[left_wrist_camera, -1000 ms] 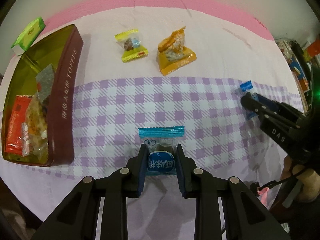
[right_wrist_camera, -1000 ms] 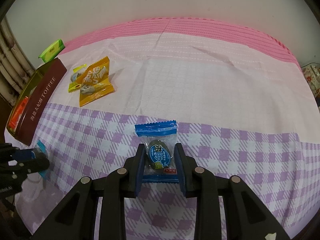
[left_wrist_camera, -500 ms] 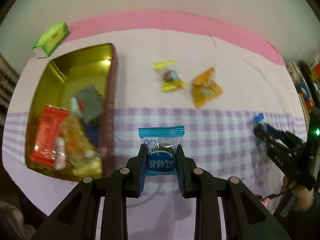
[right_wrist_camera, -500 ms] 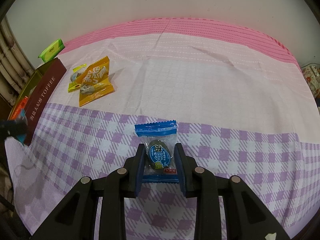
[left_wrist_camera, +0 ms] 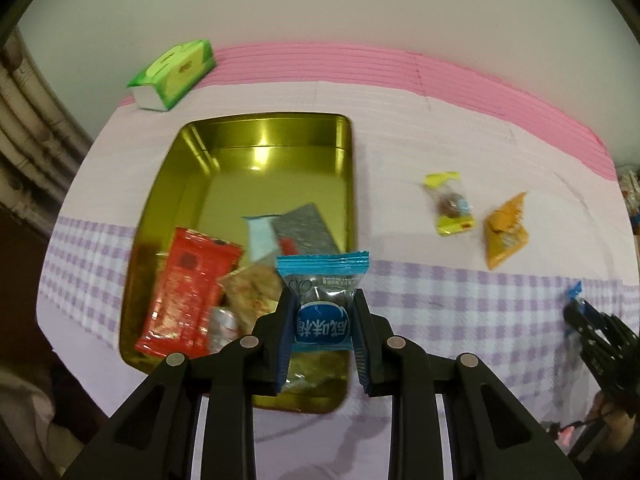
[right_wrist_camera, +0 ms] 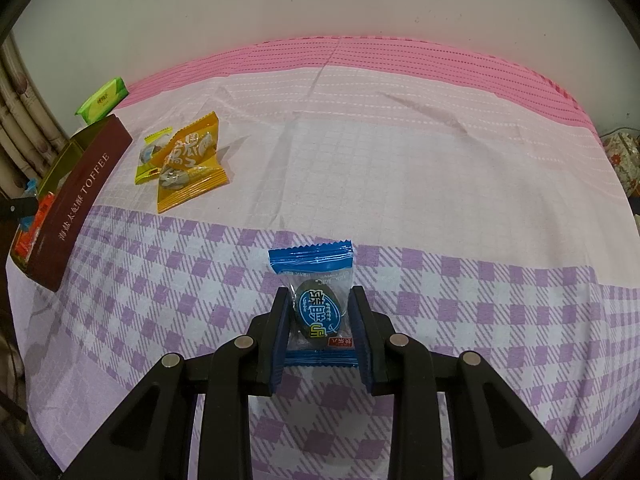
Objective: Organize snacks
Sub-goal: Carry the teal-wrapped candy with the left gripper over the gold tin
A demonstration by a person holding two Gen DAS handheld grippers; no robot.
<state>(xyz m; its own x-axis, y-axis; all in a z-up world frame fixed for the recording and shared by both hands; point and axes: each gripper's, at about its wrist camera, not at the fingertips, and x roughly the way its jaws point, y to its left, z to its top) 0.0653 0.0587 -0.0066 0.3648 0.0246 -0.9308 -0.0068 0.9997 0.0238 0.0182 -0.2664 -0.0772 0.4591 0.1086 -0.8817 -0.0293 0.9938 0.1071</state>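
My left gripper (left_wrist_camera: 322, 322) is shut on a blue-wrapped candy (left_wrist_camera: 322, 280) and hangs over the near right part of the gold tin (left_wrist_camera: 256, 148). Inside the tin lie a red packet (left_wrist_camera: 188, 288), a grey packet (left_wrist_camera: 304, 228) and other snacks. A yellow candy (left_wrist_camera: 450, 204) and an orange packet (left_wrist_camera: 505, 234) lie on the cloth to the tin's right. My right gripper (right_wrist_camera: 319, 316) is shut on a second blue-wrapped candy (right_wrist_camera: 316, 280) low over the purple check cloth. The right wrist view shows the tin's brown wall (right_wrist_camera: 76, 204), the orange packet (right_wrist_camera: 190, 164) and the yellow candy (right_wrist_camera: 152, 154) at far left.
A green tissue pack (left_wrist_camera: 174, 72) lies behind the tin by the wall; it also shows in the right wrist view as the tissue pack (right_wrist_camera: 102, 100). The pink and purple cloth (right_wrist_camera: 400, 160) covers the whole table. Cluttered items (right_wrist_camera: 624, 160) sit past the right edge.
My left gripper has carried its blue candy leftward and up, from over the check cloth to over the open tin. The right gripper and its candy have stayed still.
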